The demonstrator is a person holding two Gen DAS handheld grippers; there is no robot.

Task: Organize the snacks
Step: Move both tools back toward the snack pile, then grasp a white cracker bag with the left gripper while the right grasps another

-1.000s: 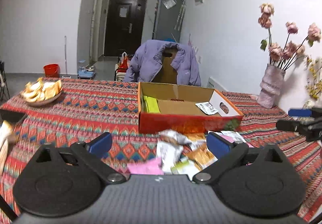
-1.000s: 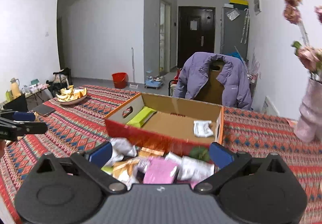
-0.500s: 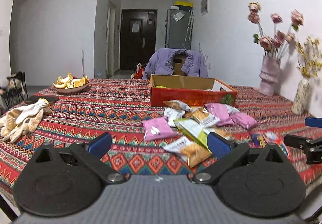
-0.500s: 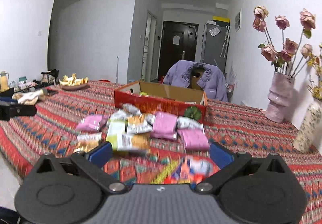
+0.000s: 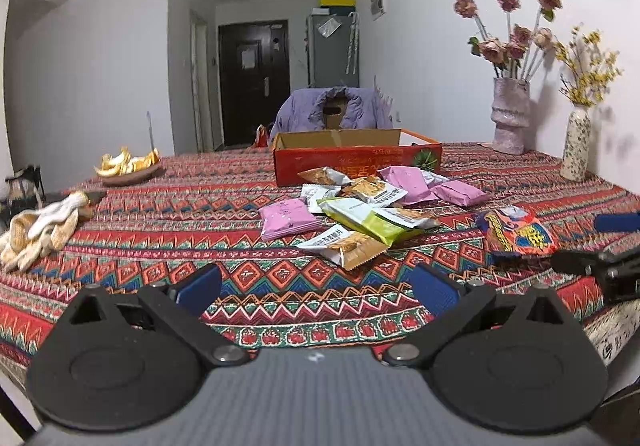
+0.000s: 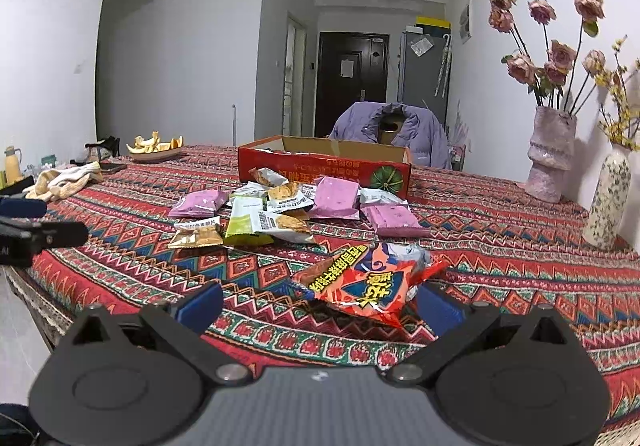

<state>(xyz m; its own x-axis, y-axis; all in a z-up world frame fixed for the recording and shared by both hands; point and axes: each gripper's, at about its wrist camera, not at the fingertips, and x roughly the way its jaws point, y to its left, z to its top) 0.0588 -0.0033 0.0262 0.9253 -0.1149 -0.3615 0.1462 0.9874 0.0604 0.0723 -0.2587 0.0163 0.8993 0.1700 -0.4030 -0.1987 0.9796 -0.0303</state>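
A red cardboard box (image 5: 356,161) (image 6: 324,165) stands open in the middle of the table. In front of it lies a loose heap of snack packets: pink ones (image 5: 288,219) (image 6: 336,197), a green one (image 5: 364,219) (image 6: 246,224) and brown-and-white ones (image 5: 348,246) (image 6: 198,236). A red and blue chip bag (image 6: 368,282) (image 5: 516,232) lies nearest the front edge. My left gripper (image 5: 316,288) is open and empty at the table's front edge. My right gripper (image 6: 320,304) is open and empty, with the chip bag just ahead between its fingers.
The table has a patterned red cloth (image 5: 180,213). A plate of orange peels (image 5: 128,167) and cloth gloves (image 5: 40,226) lie at the left. Two vases of flowers (image 5: 510,117) (image 6: 608,197) stand at the right. A chair with a purple jacket (image 6: 392,129) is behind the box.
Both grippers have pulled back from over the box to the table's front edge and dropped lower. The snack heap and chip bag now lie ahead of them.
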